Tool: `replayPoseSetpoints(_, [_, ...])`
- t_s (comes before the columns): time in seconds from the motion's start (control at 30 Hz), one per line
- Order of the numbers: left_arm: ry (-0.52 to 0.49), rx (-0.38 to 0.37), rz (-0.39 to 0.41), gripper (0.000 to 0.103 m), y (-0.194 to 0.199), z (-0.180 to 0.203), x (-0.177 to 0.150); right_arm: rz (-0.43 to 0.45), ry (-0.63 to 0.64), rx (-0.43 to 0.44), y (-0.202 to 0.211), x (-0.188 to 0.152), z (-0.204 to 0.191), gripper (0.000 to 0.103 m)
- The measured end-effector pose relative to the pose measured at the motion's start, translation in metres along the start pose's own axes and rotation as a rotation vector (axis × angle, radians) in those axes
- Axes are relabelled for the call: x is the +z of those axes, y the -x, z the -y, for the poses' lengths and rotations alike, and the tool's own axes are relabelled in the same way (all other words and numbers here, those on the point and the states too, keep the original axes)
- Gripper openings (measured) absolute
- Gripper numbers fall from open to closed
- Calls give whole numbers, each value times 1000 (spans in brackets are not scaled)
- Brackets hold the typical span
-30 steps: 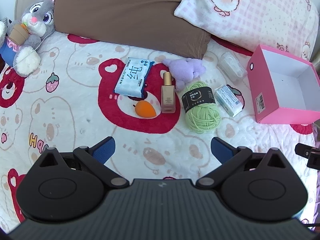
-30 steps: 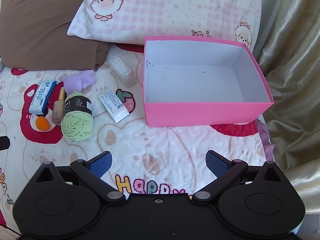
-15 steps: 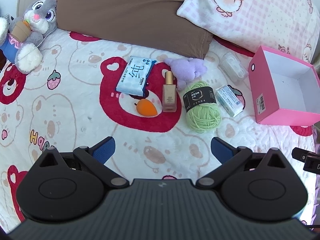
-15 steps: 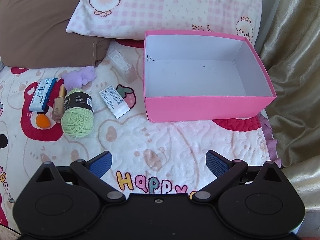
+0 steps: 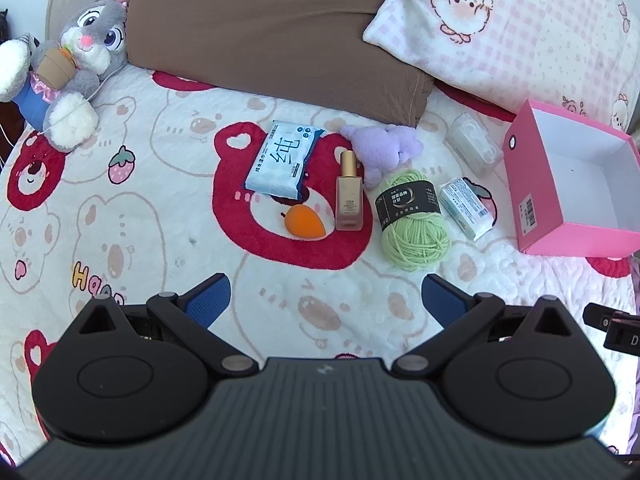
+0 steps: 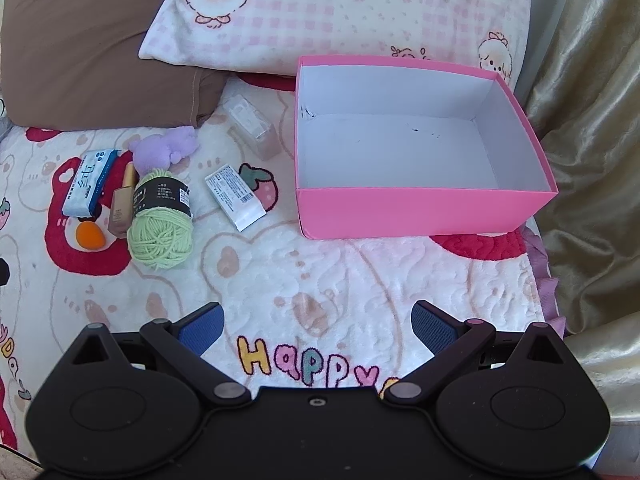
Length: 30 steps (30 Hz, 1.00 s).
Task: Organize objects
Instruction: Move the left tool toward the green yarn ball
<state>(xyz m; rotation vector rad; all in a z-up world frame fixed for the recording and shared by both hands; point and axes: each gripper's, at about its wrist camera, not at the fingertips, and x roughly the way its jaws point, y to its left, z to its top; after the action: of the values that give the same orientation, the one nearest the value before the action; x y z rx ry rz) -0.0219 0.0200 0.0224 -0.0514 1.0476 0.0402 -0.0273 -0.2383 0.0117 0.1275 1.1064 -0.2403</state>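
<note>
On the bear-print blanket lie a blue wipes pack (image 5: 282,159), an orange sponge (image 5: 305,221), a foundation bottle (image 5: 349,197), a purple plush (image 5: 383,149), a green yarn ball (image 5: 414,223), a small white box (image 5: 466,208) and a clear case (image 5: 475,147). An empty pink box (image 6: 416,200) stands to their right, its white inside bare. My left gripper (image 5: 324,300) hovers open in front of the bottle and yarn. Open too, my right gripper (image 6: 316,322) hangs above the blanket, short of the pink box (image 5: 576,236). Yarn ball (image 6: 161,220) and white box (image 6: 236,197) sit to its left.
A brown pillow (image 5: 276,28) and a pink checked pillow (image 5: 512,24) lie behind the objects. A grey rabbit plush (image 5: 68,68) sits at far left. A gold curtain (image 6: 592,120) hangs past the bed's right edge. The other gripper's tip (image 5: 612,326) shows at right.
Both views have shifted slightly: the objects sit a little lower in frame than one second ago. Nothing on the blanket has moved, and both grippers stay open.
</note>
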Motion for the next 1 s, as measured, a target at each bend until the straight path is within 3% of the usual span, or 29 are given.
replayPoseSetpoints(0.27, [-4,-9,14,103,9,4,1,1,0,44,10,0,-1,101])
replayPoseSetpoints(1.0, [1,-24,-10,103,2,2,1,-14,24,36,8,-1,-6,101])
